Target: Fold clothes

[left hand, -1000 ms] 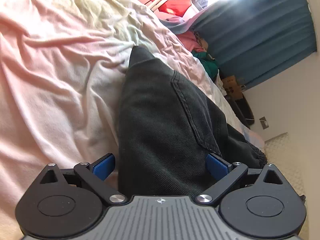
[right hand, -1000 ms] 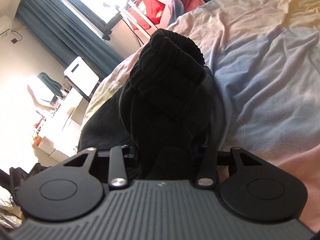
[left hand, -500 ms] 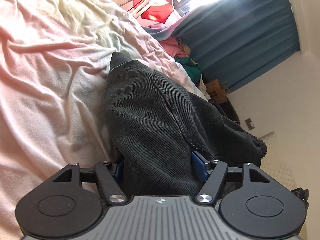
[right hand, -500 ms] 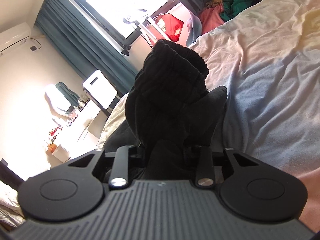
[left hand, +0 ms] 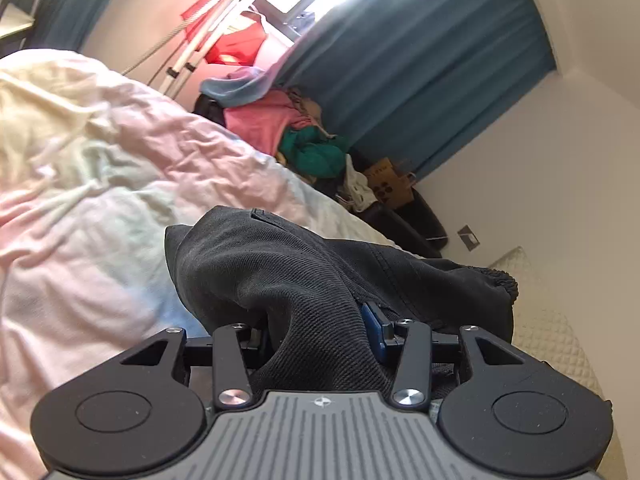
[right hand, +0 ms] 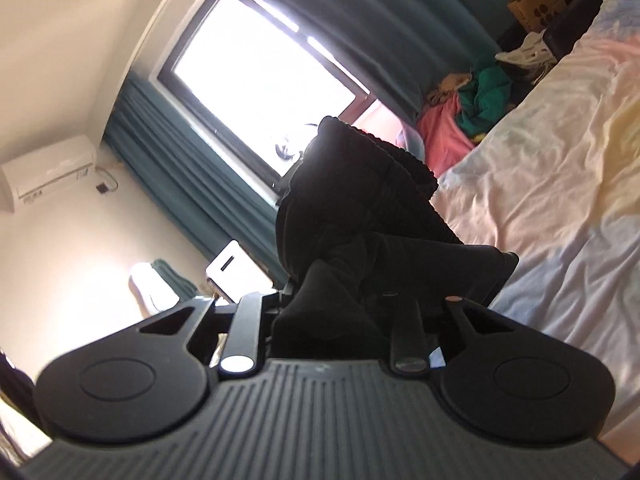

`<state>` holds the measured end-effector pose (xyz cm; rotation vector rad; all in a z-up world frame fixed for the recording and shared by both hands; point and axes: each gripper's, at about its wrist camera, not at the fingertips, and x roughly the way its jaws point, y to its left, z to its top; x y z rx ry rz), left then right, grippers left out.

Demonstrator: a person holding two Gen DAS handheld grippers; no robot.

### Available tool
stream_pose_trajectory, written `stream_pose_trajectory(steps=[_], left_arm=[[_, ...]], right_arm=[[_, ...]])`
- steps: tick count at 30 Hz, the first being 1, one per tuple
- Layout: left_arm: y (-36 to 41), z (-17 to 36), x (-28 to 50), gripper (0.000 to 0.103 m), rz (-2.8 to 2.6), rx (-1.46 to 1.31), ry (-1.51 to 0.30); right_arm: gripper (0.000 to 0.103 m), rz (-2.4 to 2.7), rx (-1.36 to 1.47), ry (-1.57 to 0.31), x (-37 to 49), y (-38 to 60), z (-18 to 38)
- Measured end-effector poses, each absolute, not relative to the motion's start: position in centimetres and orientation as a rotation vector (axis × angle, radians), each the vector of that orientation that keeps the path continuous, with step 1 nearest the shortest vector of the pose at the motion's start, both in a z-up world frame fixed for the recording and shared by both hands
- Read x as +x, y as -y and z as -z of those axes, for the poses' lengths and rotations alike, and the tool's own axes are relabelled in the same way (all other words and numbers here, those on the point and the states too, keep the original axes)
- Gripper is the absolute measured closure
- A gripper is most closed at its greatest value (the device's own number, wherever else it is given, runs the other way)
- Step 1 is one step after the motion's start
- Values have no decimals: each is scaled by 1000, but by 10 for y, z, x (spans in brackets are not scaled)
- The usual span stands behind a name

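You have the dark trousers (left hand: pixel 304 280) bunched and lifted above the pastel bedsheet (left hand: pixel 100 208), the fabric (ribbed waistband uppermost in the right view) strung between both tools. Your left gripper (left hand: pixel 320 336) is clamped on one fold, your right gripper (right hand: pixel 340 312) on another. Beyond the bed lie a clothes pile (left hand: pixel 304 136) and teal curtains (left hand: pixel 420 80).
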<state>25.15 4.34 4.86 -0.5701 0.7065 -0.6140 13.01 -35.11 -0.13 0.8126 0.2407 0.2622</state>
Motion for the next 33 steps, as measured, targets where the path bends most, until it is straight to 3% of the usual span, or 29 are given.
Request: stream_pose_trajectory(steps=[8, 12, 17, 22, 27, 33], left_arm=[[155, -71, 365, 57, 792, -423, -733], [251, -46, 411, 57, 837, -346, -763], [331, 24, 451, 57, 866, -278, -847], [332, 79, 439, 55, 879, -181, -894], [311, 118, 405, 46, 890, -95, -884], [287, 86, 366, 38, 833, -39, -785]], right_arm=[[74, -53, 763, -194, 161, 494, -27], [74, 60, 760, -229, 189, 564, -21], [74, 172, 790, -300, 203, 620, 26], [74, 219, 856, -398, 192, 630, 85], [73, 258, 911, -488, 157, 602, 134], [60, 338, 977, -496, 134, 587, 152]])
